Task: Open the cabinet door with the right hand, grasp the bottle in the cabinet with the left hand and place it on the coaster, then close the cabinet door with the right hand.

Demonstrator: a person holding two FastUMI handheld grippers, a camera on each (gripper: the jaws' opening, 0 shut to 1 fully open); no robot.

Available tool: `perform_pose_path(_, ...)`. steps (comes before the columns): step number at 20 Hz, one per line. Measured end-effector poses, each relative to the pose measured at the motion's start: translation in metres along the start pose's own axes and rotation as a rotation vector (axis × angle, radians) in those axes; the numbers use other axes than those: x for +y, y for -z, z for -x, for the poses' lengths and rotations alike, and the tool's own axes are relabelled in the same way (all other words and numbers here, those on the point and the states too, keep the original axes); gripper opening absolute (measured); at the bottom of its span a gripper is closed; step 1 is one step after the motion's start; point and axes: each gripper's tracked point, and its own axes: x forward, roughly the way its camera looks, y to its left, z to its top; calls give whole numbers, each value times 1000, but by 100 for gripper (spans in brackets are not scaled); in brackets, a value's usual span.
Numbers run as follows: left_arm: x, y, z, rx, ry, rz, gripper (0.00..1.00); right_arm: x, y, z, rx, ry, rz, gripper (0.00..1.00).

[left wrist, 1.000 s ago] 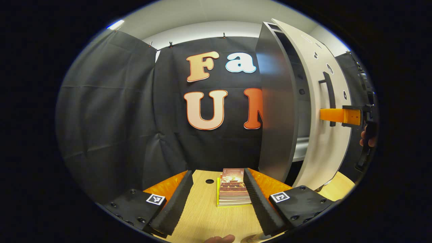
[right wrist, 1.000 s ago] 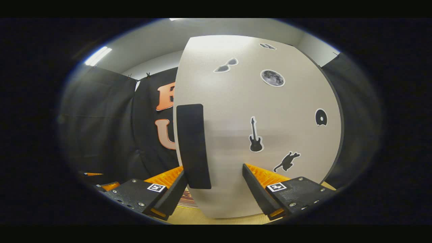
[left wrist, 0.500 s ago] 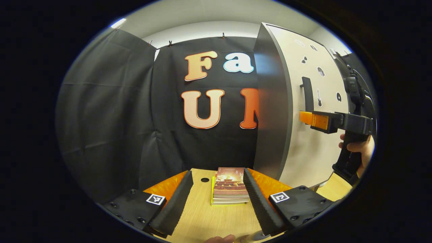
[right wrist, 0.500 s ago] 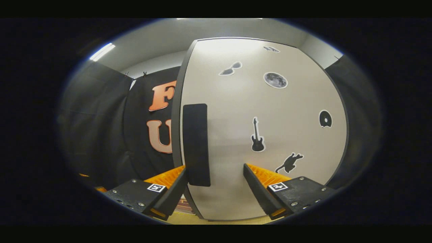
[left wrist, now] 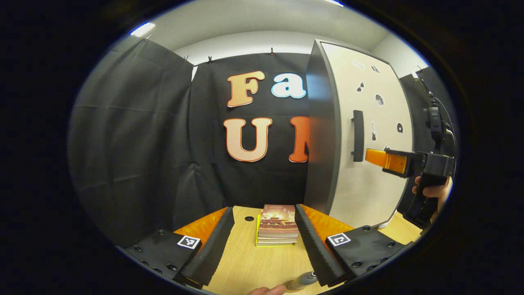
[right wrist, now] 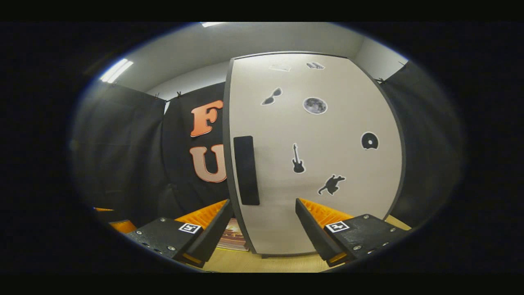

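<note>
We see a booth with a light wooden table point(left wrist: 245, 266) and, standing on it at the right, a tall cabinet with dark grey sides and a pale beige door point(right wrist: 319, 164) decorated with small black stickers: sunglasses, a moon, a guitar, a cat. In both views the door lies flush against the cabinet body, with no gap showing along its edge, so we judge it closed. A black vertical bar handle point(right wrist: 246, 170) sits near the door's left edge.

In the right gripper view, the right gripper point(right wrist: 262, 223) faces the door from just in front. Its jaws are spread wide and hold nothing; the handle sits above and between them without touching. In the left gripper view we see this same gripper from the side, a person's hand point(left wrist: 434, 190) around its grip, its tip just beside the handle.

The left gripper point(left wrist: 264, 241) hovers low over the table, jaws also spread and empty. Between them, farther back, lies a small stack of books with a reddish-brown cover point(left wrist: 277, 225). At the very bottom edge of this view, a slim grey cylindrical object, possibly the bottle's top point(left wrist: 303, 280), peeks in beside a fingertip; we cannot tell whether it stands on a coaster.

Our judgement: with the door shut and both grippers empty, the task looks at or very near its end, though the bottle's placement stays unconfirmed
</note>
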Motion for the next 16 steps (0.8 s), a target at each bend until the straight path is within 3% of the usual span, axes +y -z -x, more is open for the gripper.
perform_pose_path(7, -24, -8, 87, -14, 39, -33, 96, -24, 8, 143, 34, 79, 46, 98)
perform_pose_path(9, -34, -6, 109, -7, 54, -29, 99, -31, 9, 180, 38, 97, 60, 95)
perform_pose_path(16, -52, -12, 165, -17, 74, -52, 97, -41, -3, 256, 14, 137, 60, 95)
